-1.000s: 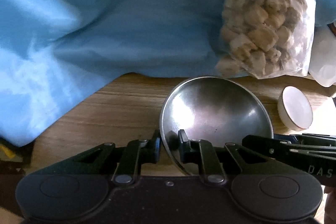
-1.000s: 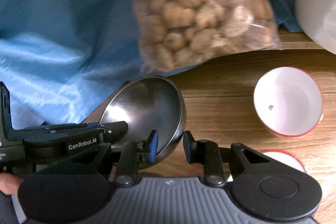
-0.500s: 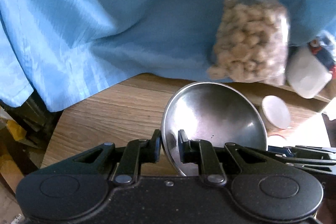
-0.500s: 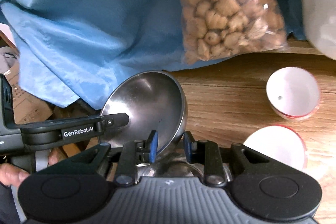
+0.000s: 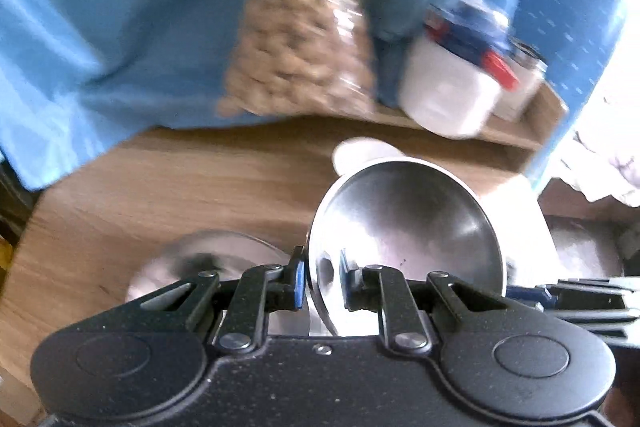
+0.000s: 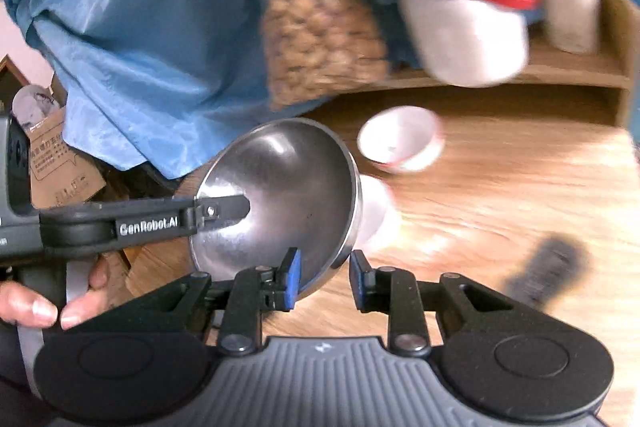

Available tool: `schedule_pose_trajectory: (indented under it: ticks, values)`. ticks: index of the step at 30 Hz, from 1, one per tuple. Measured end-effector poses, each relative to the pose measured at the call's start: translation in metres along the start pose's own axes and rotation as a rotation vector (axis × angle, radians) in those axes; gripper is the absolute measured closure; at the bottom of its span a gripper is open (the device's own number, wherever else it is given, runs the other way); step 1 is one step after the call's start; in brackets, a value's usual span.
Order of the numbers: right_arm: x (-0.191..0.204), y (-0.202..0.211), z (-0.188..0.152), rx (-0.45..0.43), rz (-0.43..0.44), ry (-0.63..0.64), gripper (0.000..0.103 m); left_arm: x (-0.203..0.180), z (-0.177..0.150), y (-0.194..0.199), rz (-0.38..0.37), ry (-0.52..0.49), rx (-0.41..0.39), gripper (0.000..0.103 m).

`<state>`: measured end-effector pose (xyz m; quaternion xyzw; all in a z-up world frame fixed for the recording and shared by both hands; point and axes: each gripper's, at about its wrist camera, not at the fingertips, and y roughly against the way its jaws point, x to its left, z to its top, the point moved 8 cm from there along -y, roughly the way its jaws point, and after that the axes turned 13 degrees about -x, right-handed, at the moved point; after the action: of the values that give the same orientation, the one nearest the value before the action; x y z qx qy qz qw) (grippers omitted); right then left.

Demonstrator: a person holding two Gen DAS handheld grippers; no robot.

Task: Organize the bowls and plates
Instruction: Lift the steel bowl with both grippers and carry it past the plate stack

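My left claw [image 5: 322,281] pinched the rim of the steel bowl [image 5: 404,227], one finger inside and one outside. My right claw [image 6: 324,277] was spread, with the bowl's rim between its fingers but not squeezed, as far as I could tell. The bowl hung tipped in the air above the desk [image 6: 500,195], over its left part.

I thought the bowl was light, hard and slick. It would not bend or break, but it could slip or swing from such a thin pinch. The rim seemed the best place to hold.

A small white bowl [image 6: 400,141] sat further back on the desk. Another white one [image 6: 374,207] peeked out behind the steel bowl, mostly hidden. In the left view something round and shiny [image 5: 208,263] lay low near the front, too blurry to name. The nut bag [image 6: 320,35] and the jar [image 6: 464,31] at the back were smeared.
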<state>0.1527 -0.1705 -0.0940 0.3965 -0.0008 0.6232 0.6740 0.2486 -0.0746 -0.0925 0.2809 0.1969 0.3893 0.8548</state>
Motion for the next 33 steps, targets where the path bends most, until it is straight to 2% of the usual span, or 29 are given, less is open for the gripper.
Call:
schedule_pose_trajectory:
  ticks: [4,11,21,33]
  values:
    - [-0.043,0.034,-0.007,0.024,-0.01,-0.017,0.074,-0.051,-0.027,0.003,-0.012,-0.005,0.014,0.085]
    - [-0.09,0.061,-0.019,0.086,0.003,0.006,0.074,-0.098,-0.066,-0.002,0.037,0.043,0.07,0.085]
    - [-0.108,0.065,-0.024,0.127,0.049,0.028,0.074,-0.113,-0.067,-0.012,0.061,0.02,0.102,0.085]
    - [-0.112,0.046,-0.032,0.16,0.043,0.05,0.074,-0.113,-0.071,-0.026,0.089,-0.036,0.131,0.085]
